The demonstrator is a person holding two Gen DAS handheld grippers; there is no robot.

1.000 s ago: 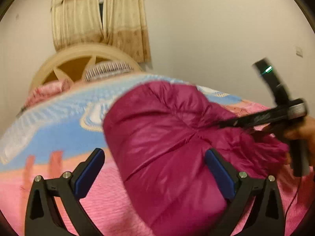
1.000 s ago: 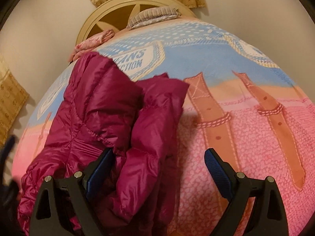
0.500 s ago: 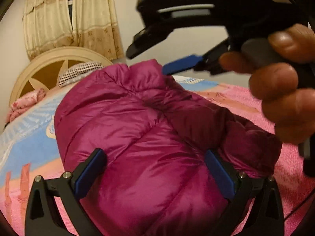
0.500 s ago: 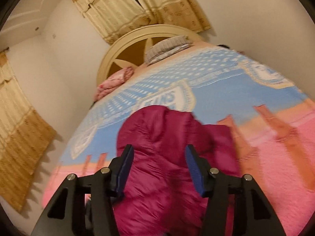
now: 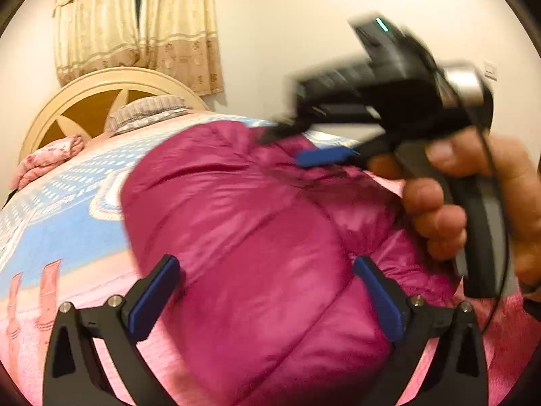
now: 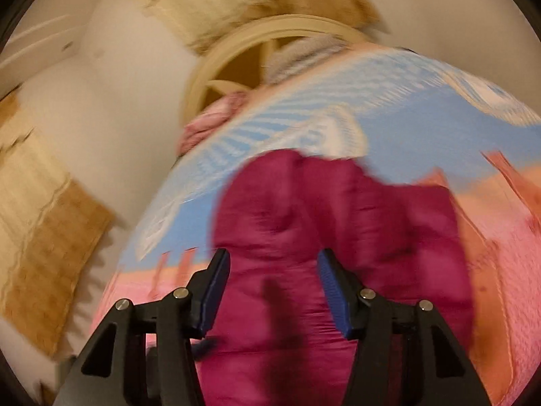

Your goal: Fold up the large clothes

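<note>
A magenta puffer jacket [image 5: 253,209] lies bunched on the bed, blurred in the right wrist view [image 6: 338,209]. My left gripper [image 5: 267,264] is open wide and low over the near end of the jacket, whose bulk swells up between the fingers. A hand [image 5: 436,209] holds my right gripper [image 5: 287,147] just above the jacket's far right part. In its own view the right gripper [image 6: 273,257] has its jaws about half apart, and nothing is pinched between the blue pads.
The bed cover [image 5: 61,209] is blue, white and pink. Behind it are a cream headboard [image 5: 88,91], a striped pillow [image 5: 145,115] and a folded pink cloth [image 5: 47,159]. A curtain [image 5: 135,27] hangs on the wall behind. Another curtain [image 6: 44,223] hangs left of the bed.
The right gripper's jaws have narrowed from wide to about half, and it has lifted off the sleeve and tilted. The left gripper has shifted sideways, so the jacket now fills the gap between its fingers.
</note>
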